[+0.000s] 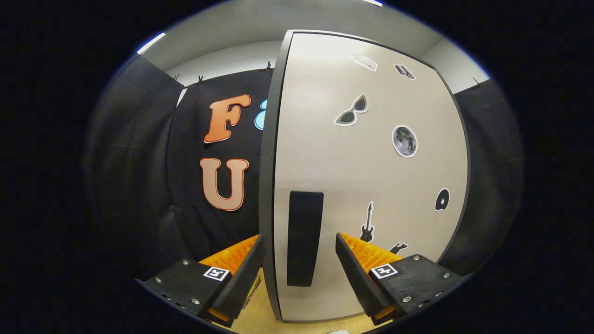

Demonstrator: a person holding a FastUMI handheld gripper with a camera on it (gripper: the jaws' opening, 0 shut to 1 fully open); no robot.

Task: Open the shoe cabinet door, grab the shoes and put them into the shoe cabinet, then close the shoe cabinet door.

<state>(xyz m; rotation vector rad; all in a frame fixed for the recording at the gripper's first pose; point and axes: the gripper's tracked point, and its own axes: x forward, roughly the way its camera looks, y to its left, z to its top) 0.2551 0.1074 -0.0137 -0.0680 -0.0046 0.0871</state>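
The shoe cabinet door, a tall pale grey panel with a dark edge band, stands upright right in front of the gripper. The jaws are spread wide and grasp nothing. They straddle the door's long black vertical handle, which sits between the two fingers, apart from both of them. The left finger lies at the door's dark left edge, over a strip of light wooden floor; the right finger lies in front of the door's face.

Whether the door is fully shut cannot be told; its dark left edge shows as a narrow band running top to bottom.

Stickers are scattered over the pale panel beyond the right finger. A small black guitar sticker is just above that finger's tip. Further right is a black oval sticker. Higher up are a round grey moon sticker and a pair of dark sunglasses sticker, with two small blurred stickers near the top of the door.

Beyond the door, to its left and right, hangs the black cloth wall of the booth. Above it a pale ceiling shows.
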